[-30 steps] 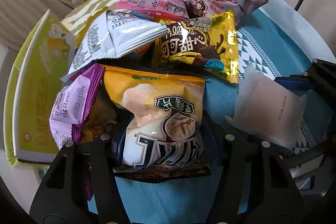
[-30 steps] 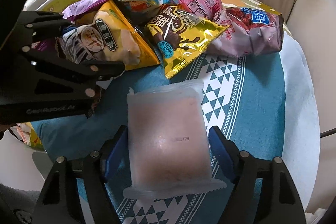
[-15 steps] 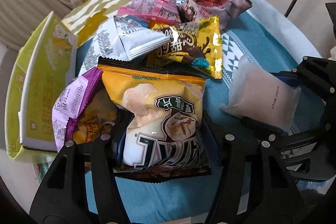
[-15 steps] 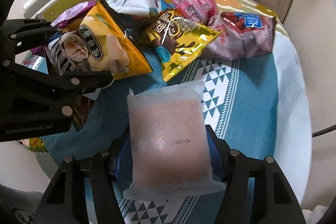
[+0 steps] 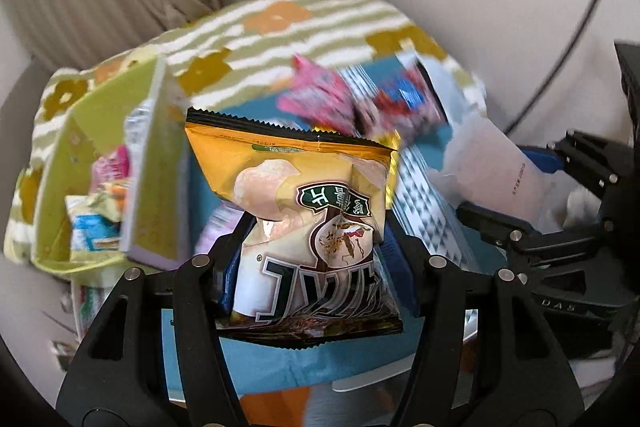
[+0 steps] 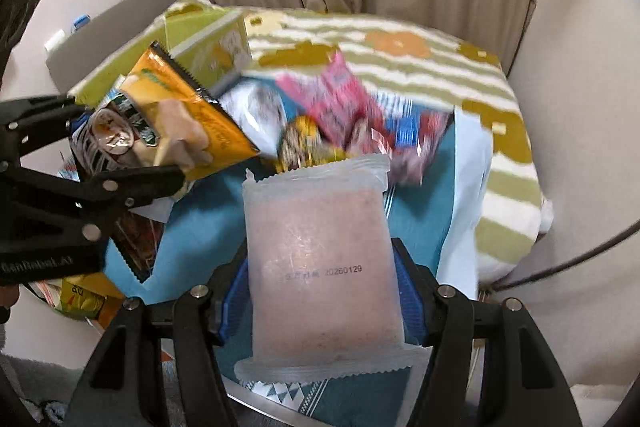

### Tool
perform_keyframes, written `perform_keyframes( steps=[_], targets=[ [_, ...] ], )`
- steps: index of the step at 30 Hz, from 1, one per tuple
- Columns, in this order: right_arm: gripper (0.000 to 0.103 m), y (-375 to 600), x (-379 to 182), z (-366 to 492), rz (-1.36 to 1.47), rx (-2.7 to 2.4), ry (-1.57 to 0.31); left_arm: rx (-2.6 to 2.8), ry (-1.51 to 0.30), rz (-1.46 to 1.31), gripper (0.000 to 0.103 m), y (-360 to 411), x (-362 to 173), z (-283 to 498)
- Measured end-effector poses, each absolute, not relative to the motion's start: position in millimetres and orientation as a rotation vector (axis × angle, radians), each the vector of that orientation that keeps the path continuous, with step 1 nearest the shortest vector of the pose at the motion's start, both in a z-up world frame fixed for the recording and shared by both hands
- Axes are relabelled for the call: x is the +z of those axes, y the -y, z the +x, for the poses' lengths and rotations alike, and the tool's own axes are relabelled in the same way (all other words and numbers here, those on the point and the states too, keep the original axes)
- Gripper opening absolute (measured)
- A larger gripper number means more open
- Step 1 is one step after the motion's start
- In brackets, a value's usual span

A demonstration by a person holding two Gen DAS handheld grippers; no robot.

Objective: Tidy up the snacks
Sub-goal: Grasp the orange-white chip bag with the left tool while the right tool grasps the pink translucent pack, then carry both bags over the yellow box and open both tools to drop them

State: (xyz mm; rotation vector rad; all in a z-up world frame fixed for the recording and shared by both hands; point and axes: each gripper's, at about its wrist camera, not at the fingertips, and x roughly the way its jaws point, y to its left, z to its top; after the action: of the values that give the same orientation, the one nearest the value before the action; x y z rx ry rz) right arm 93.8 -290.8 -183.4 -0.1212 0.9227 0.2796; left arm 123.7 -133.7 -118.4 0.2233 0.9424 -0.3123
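My left gripper (image 5: 316, 259) is shut on a yellow chip bag (image 5: 304, 211) and holds it upright above the teal cloth (image 5: 280, 363). From the right wrist view, that bag (image 6: 188, 123) hangs tilted in the left gripper (image 6: 120, 143) at the left. My right gripper (image 6: 320, 287) is shut on a frosted pinkish packet (image 6: 320, 247), its blue pads pressing both sides, lifted off the table. The left wrist view shows the same packet (image 5: 496, 167) in the right gripper (image 5: 532, 195) at the right edge.
Blurred snack packs remain on the teal cloth: a pink one (image 6: 336, 95), a red-and-blue one (image 6: 412, 135) and a gold one (image 6: 300, 139). An open yellow-green box (image 5: 80, 155) with snacks inside stands at the left. A striped flowered blanket (image 5: 280, 15), curtains and a wall lie behind.
Both grippers have risen, lifting the chip bag and the frosted packet off the cloth. The right jaws went from standing apart from the packet to gripping it.
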Motion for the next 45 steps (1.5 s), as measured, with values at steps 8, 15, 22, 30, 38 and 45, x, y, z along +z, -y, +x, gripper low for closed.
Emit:
perform_keyframes(
  steps=[8,15,22,30,38,45],
  targets=[
    [0.060,243,-120,135,-0.153,0.342,-0.789,-0.195,-0.862,0.079,0.056,36,-70,159],
    [0.060,163,-84,183,-0.151,0.381,-0.719,-0.131,-0.813,0.052,0.057,-59,-55,211],
    [0.060,82,-75,253,-0.064,0.408,-0.744,-0.144,-0.863,0.031,0.056,-142,-68,288],
    [0.060,23,-79,320,-0.034,0.362,-0.822,-0.237,-0.965,0.002,0.056,-172,-112,377],
    [0.060,14,-121,368,0.089,0.261,-0.960,-0.273,-1.051,0.062,0.064,-164,-154,422],
    [0.060,5,-133,381,0.108,0.241,-0.996,-0.287,-1.043,0.107,0.102,-173,-155,414]
  ],
)
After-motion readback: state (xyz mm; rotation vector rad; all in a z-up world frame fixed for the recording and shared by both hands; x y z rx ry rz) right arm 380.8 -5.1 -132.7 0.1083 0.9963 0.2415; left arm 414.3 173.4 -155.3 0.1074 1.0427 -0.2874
